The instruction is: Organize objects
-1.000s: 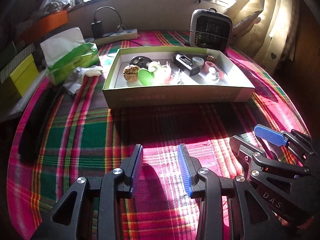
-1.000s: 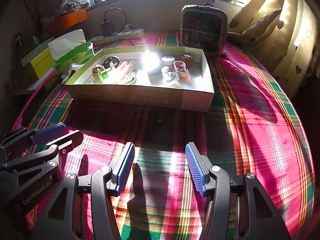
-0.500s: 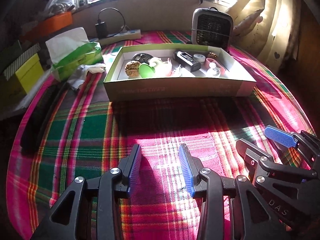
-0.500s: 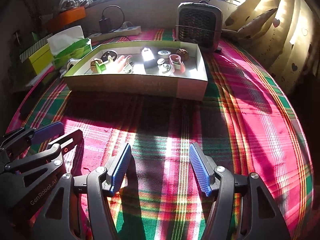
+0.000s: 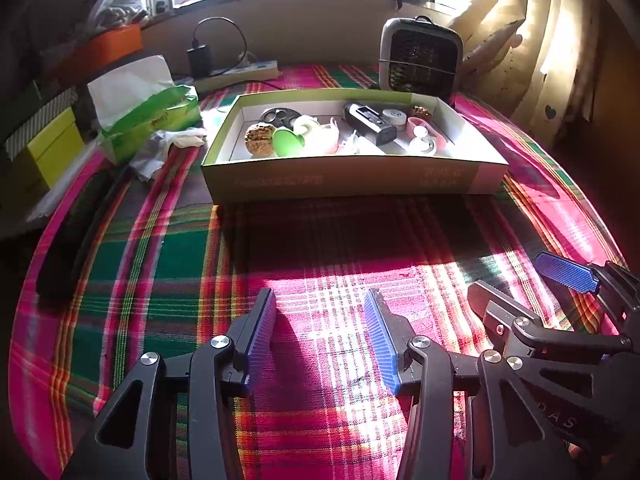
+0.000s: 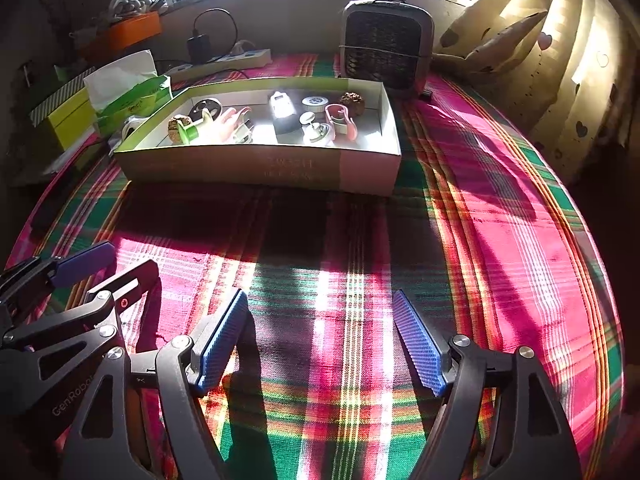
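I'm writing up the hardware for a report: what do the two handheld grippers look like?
Both are matte black plastic with skeletal, cut-out linkage arms joined by silver round-headed pins. The left gripper and the right gripper each carry two flat fingers faced with blue ribbed pads. White lettering reading "GenRobot" marks the left one's body in the right wrist view; "DAS" shows on the right one's. No cables, sleeves or hands are visible.

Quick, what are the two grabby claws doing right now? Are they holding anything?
Left gripper: open, jaws just been opening, holding nothing, only the plaid cloth between them.
Right gripper: open, jaws just been opening, holding nothing.
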Available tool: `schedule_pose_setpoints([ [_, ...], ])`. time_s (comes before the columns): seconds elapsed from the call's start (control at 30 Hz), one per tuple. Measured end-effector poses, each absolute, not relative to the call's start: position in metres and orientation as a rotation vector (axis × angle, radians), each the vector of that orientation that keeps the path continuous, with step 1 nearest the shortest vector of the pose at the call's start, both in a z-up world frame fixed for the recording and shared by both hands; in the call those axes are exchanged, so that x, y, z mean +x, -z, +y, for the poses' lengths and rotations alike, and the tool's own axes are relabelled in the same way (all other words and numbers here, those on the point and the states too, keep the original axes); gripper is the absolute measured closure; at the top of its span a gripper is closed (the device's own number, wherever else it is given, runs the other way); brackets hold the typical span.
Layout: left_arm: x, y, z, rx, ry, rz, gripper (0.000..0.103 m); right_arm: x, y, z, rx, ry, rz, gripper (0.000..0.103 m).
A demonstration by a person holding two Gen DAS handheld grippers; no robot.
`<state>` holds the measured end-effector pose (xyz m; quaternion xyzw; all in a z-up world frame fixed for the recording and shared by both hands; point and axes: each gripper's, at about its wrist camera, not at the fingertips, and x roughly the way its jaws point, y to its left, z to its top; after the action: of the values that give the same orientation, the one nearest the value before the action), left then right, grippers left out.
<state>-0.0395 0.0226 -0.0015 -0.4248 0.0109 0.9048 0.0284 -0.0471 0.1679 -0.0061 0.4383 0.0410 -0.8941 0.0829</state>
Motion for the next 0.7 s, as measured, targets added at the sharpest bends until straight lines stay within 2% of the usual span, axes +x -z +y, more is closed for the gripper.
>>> schedule_pose_setpoints([
  [0.7,-0.0396,0.0017,0.0226,-1.311,-2.792,0.033,0.059,-0.0478,0.0063,0.1705,1.314,2.678,0.117,0.024],
])
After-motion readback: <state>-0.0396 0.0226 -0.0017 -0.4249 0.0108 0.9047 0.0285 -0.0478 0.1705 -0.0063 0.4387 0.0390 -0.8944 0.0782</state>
